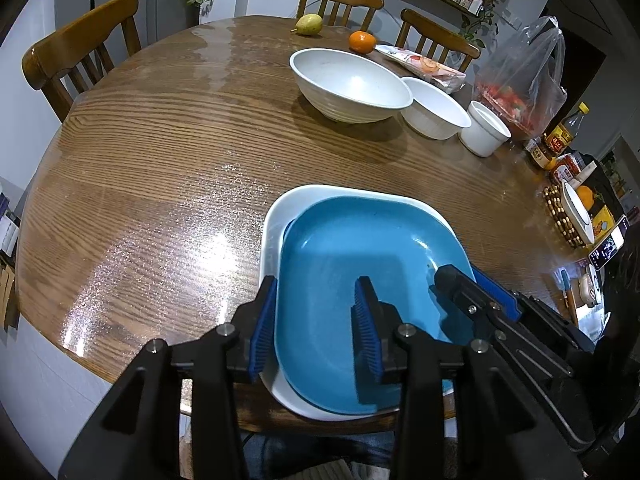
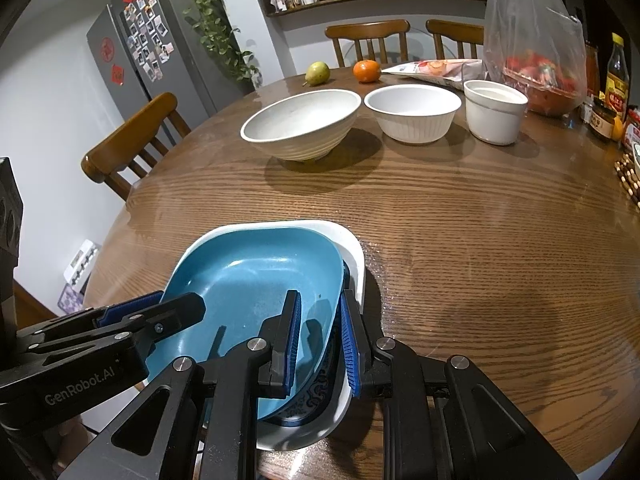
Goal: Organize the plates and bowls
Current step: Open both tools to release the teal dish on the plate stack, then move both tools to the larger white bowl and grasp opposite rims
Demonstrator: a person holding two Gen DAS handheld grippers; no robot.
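A blue square plate (image 1: 340,264) (image 2: 256,276) lies inside a larger white square plate (image 1: 272,220) (image 2: 356,256) at the near edge of the round wooden table (image 1: 160,160). My left gripper (image 1: 316,320) is open, its jaws astride the left rims of both plates. My right gripper (image 2: 318,340) has its jaws astride the blue plate's right rim, a small gap on each side; it also shows in the left wrist view (image 1: 464,292). Three white bowls stand in a row at the far side: large (image 1: 350,84) (image 2: 302,124), medium (image 1: 436,106) (image 2: 412,112), small (image 1: 486,128) (image 2: 496,110).
A pear (image 1: 308,24), an orange (image 1: 362,42), a snack packet (image 1: 424,66) and a plastic bag of red food (image 1: 524,80) lie beyond the bowls. Bottles and jars (image 1: 560,140) crowd the right edge. Wooden chairs (image 1: 80,52) surround the table.
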